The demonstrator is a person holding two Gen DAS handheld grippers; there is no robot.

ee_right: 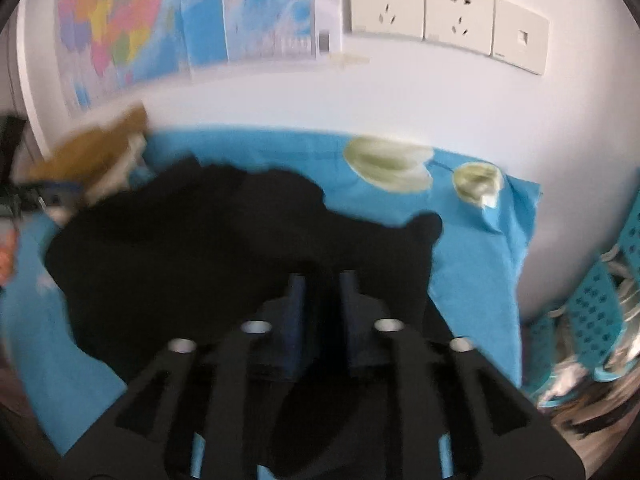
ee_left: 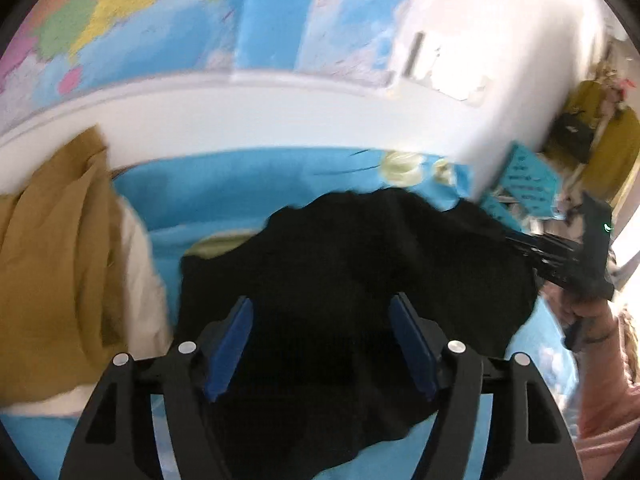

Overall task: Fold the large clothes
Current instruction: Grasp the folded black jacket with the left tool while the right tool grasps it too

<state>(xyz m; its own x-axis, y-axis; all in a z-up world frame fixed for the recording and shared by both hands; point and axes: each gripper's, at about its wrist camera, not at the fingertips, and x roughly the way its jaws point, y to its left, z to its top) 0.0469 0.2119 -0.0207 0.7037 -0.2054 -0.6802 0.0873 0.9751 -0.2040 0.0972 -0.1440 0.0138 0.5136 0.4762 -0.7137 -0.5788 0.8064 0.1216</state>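
A large black garment (ee_left: pixel 352 264) lies bunched on a blue flowered sheet (ee_left: pixel 224 184). My left gripper (ee_left: pixel 320 312) is open above its near part, the blue pads wide apart with the cloth below them. In the left wrist view my right gripper (ee_left: pixel 516 240) reaches in from the right and grips the garment's right edge. In the right wrist view the right gripper (ee_right: pixel 322 280) is nearly closed, with black cloth (ee_right: pixel 200 240) between its pads. The garment spreads left and ahead of it. Both views are blurred.
Folded mustard and white clothes (ee_left: pixel 60 264) are stacked at the left, also seen in the right wrist view (ee_right: pixel 92 152). A white wall with a map (ee_right: pixel 120 28) and sockets (ee_right: pixel 440 20) backs the surface. Blue plastic baskets (ee_right: pixel 592 308) stand at the right.
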